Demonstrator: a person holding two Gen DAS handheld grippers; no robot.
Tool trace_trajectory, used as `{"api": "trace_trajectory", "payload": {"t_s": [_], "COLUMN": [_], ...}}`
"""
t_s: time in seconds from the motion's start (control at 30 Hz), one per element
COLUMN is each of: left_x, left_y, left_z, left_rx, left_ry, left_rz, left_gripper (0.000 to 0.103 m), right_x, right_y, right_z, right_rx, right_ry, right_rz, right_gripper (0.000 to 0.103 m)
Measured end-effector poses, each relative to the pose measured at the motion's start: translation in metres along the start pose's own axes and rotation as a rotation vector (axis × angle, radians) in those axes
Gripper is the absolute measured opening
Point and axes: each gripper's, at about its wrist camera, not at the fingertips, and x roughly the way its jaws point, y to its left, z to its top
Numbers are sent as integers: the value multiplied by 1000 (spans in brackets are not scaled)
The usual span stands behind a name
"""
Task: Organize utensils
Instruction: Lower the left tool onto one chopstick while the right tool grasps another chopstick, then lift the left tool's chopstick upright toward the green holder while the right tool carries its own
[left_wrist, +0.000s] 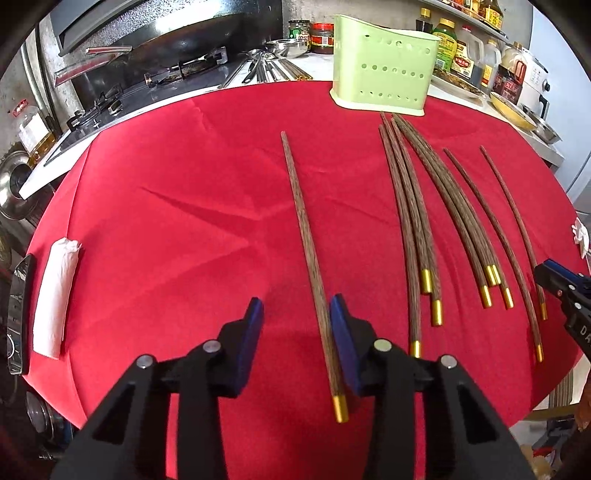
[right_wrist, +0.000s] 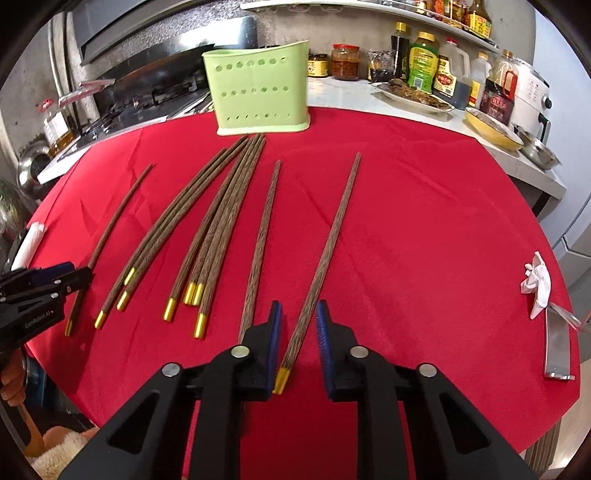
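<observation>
Red cloth (left_wrist: 166, 221) spread over a kitchen counter, with every chopstick lying lengthwise on it, gold caps toward the near edge.

Nearest, left gripper (left_wrist: 295, 306) angled down at the cloth, jaws parted around the lone chopstick (left_wrist: 300, 221) on the left. One pad just beside the wood above the cap, the other well apart. Nothing clamped.

Right gripper (right_wrist: 299, 306) lowered likewise over the rightmost chopstick (right_wrist: 332, 236), gap narrow yet wider than the wood, capped end leaning against one pad. No squeeze from both sides to be seen.

Between those two sticks, remaining chopsticks (right_wrist: 221, 214) fanned out loosely, thin tips converging toward the far side. Just beyond the tips, green holder (right_wrist: 258, 85) standing upright at the far edge of the cloth, inside hidden from both views. Further back, bottles (right_wrist: 421, 62) and a stove.

Step in hand, by the look of it: taking one stick per hand. Next move calls for:
- closing fully near the capped end
- lifting clear of the cloth without nudging the neighbours
- tipping each stick upright
- lowering it through the open top of the holder
</observation>
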Motion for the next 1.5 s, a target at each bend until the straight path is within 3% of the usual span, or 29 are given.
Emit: {"api": "trace_trajectory", "payload": {"t_s": [0.4,0.77,0.97,1.13,1.5], "left_x": [-15,-23,-26,-33,-63], "left_y": [-9,-10,-19,-12,-2], "left_z": [-24,-41,-47,-47,-35], "left_rx": [26,31,77,57,29], "left_ry": [-22,-51,-65,-89,-187], "left_rz": [1,12,27,-8,7], "left_gripper": [30,29,9,8,8], "right_x": [-11,-20,-22,-26,-54], "right_y": [0,0,-2,-9,-14], "right_z": [-24,-38,-44,-42,-32], "right_rx": [-4,-14,-11,9,17], "right_ry": [-4,-38,-73,-82,-154], "right_rz": [-2,-19,-11,5,-13], "right_gripper": [11,13,10,8,7]}}
